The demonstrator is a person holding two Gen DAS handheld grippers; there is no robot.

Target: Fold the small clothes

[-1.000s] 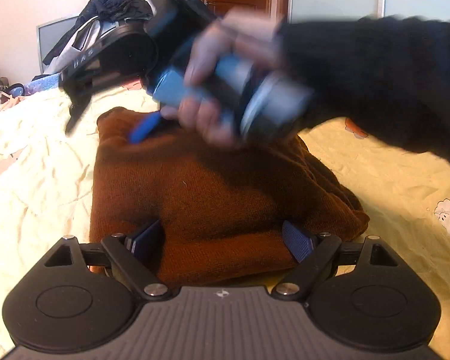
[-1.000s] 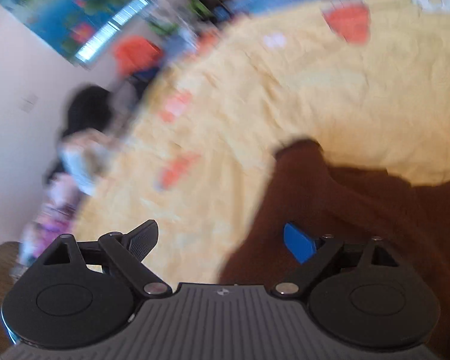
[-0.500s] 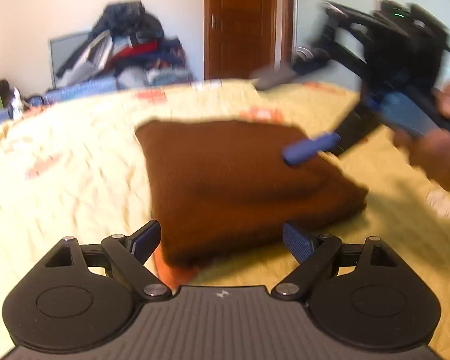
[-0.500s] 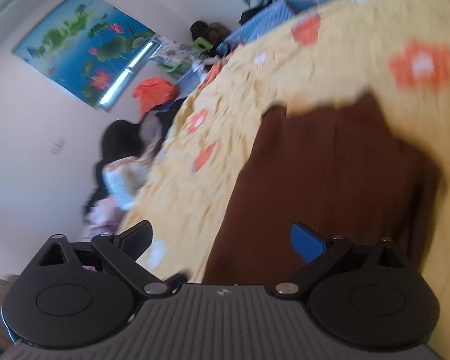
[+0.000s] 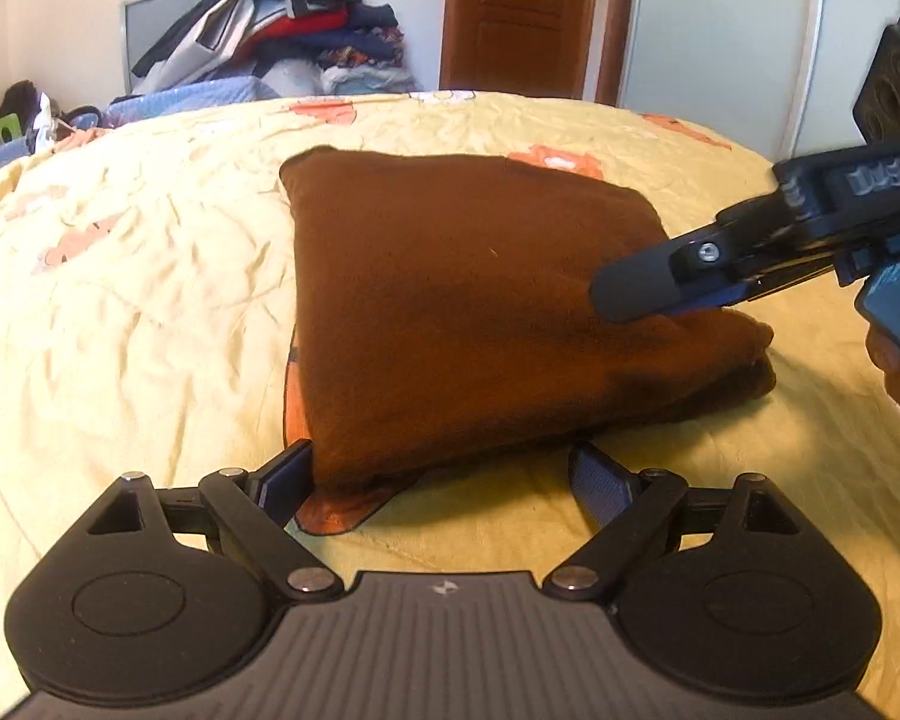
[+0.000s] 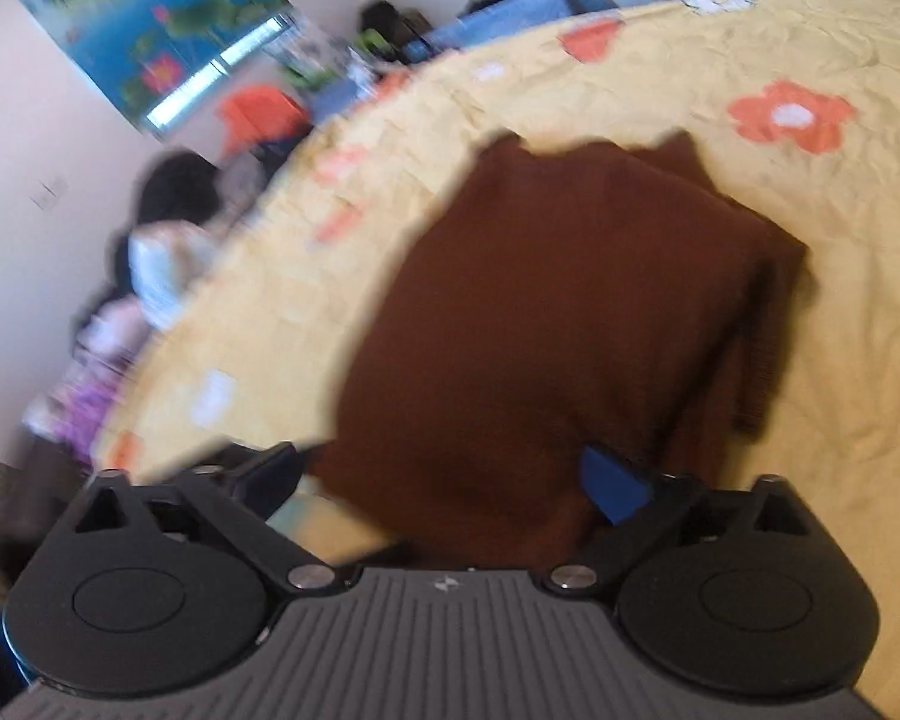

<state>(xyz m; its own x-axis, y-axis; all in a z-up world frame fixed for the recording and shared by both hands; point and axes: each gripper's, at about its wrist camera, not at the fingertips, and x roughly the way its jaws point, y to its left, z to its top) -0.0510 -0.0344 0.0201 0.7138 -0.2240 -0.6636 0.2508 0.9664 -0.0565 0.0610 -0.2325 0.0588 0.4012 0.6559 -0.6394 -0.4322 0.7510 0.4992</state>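
Observation:
A brown sweater (image 5: 462, 300) lies folded into a thick square on the yellow flowered bedspread (image 5: 120, 300). My left gripper (image 5: 441, 462) stands open at the sweater's near edge, its left finger (image 5: 288, 474) against the near left corner and its right finger on bare bedspread. My right gripper (image 5: 624, 300) reaches in from the right, held by a hand, its fingers over the sweater's right edge. In the right wrist view the sweater (image 6: 570, 312) fills the gap between the right gripper's (image 6: 438, 462) jaws, which are closing; the pads do not visibly press on it.
A pile of clothes (image 5: 294, 18) is heaped beyond the bed's far side. Behind stand a wooden door (image 5: 516, 12) and a pale sliding wardrobe (image 5: 708, 30). A lotus poster (image 6: 150, 18) hangs on the wall, with clutter below it.
The right gripper and its hand swung from above the sweater's far left corner across to its right edge. The left gripper shifted a little along the near edge.

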